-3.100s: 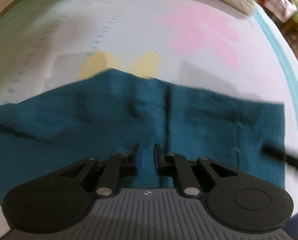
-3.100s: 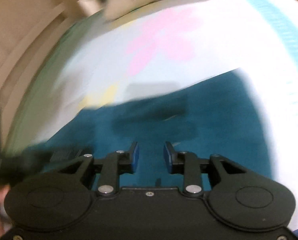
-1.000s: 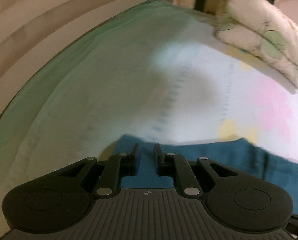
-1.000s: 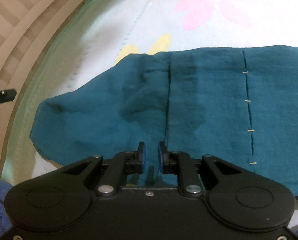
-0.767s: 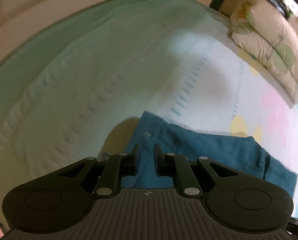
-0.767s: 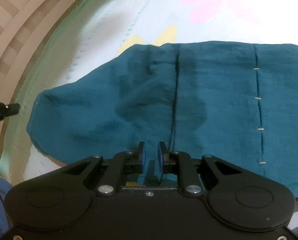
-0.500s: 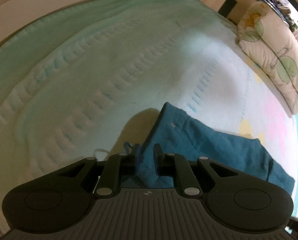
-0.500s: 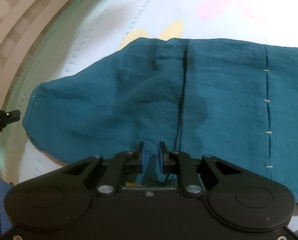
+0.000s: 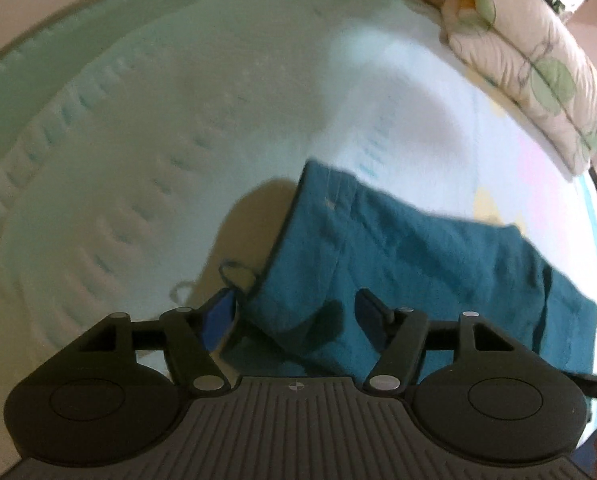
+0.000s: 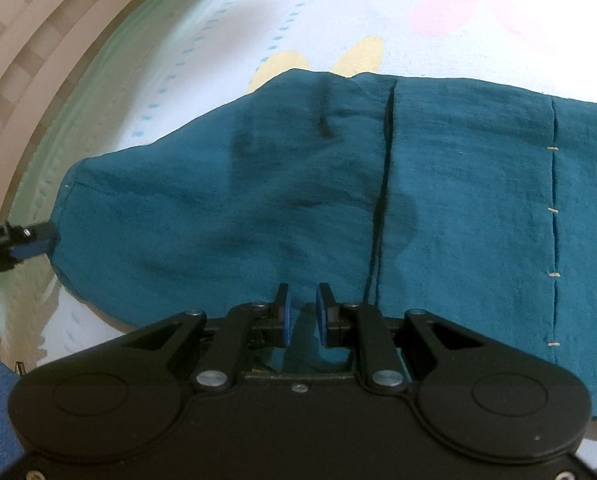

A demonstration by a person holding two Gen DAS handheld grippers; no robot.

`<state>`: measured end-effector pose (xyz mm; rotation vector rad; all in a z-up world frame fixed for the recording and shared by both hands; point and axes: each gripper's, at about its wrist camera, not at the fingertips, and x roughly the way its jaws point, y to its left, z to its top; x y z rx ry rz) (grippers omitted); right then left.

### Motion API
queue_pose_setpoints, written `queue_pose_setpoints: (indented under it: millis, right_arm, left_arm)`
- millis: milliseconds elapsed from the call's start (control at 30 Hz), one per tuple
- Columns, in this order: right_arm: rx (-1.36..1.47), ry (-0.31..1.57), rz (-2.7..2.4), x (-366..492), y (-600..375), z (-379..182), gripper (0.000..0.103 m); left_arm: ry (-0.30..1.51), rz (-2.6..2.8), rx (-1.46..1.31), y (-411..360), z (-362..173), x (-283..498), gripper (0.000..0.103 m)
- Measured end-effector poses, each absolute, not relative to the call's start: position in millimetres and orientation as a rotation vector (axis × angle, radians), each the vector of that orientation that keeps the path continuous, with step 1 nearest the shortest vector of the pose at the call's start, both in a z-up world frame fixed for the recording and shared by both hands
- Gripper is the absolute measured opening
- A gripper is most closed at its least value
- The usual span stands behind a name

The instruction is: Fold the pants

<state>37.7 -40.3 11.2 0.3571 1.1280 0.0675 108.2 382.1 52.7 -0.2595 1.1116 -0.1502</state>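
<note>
The teal pants [image 10: 378, 208] lie spread across a bed sheet. In the left wrist view the hem end of the pants [image 9: 378, 256] lies between the fingers of my left gripper [image 9: 294, 312], which is open and straddles the cloth's corner. My right gripper [image 10: 302, 312] is shut on the near edge of the pants, with cloth pinched between its blue pads. The left gripper's tip also shows in the right wrist view [image 10: 30, 240], at the far left end of the pants.
The bed sheet [image 9: 178, 120] is pale green and white with pink and yellow flower prints [image 10: 458, 4]. A folded floral quilt [image 9: 530, 72] lies at the far right. A wooden wall or headboard [image 10: 26, 40] runs along the left side.
My left gripper has opened; it was shut on the pant end before. The hem end now lies lower between its fingers. My right gripper has stayed shut on the near edge.
</note>
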Motion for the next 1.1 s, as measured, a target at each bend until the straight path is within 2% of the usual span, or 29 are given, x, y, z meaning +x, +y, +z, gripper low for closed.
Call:
queue_pose_setpoints:
  millis: [200,300,567,633,667,733,833,1100]
  right_arm:
    - [0.363,1.134,0.063,39.3,-41.0,8.8,0.025]
    - [0.377,1.136,0.055,41.5,-42.2,5.9,0.025]
    - [0.412,1.131,0.048,37.7,-48.3,3.1,0.025]
    - [0.423,1.130,0.044,37.1,-51.4,2.6,0.025]
    - [0.430,1.128,0.041,37.2,-52.8,2.6,0.025]
    - [0.443,1.124,0.038,36.8,-56.0,3.1,0.025]
    - [0.452,1.117,0.034,36.7,-58.9,3.7,0.025]
    - [0.500,1.076,0.017,27.8,-76.4,13.2,0.025]
  left_arm:
    - [1.129,-0.128,-0.241,377.1,29.5,94.8,0.066]
    - [1.104,-0.120,-0.237,372.4,27.6,94.2,0.072]
    - [1.090,-0.120,-0.264,361.4,27.4,114.2,0.071]
    - [1.092,-0.096,-0.263,360.0,29.8,118.2,0.056]
    - [1.105,-0.091,-0.251,359.0,29.6,120.9,0.052]
    - [1.130,-0.080,-0.226,357.2,33.1,125.4,0.021]
    - [1.128,-0.136,-0.229,352.1,51.8,131.1,0.014]
    - [1.007,-0.249,-0.129,288.5,146.3,141.2,0.014]
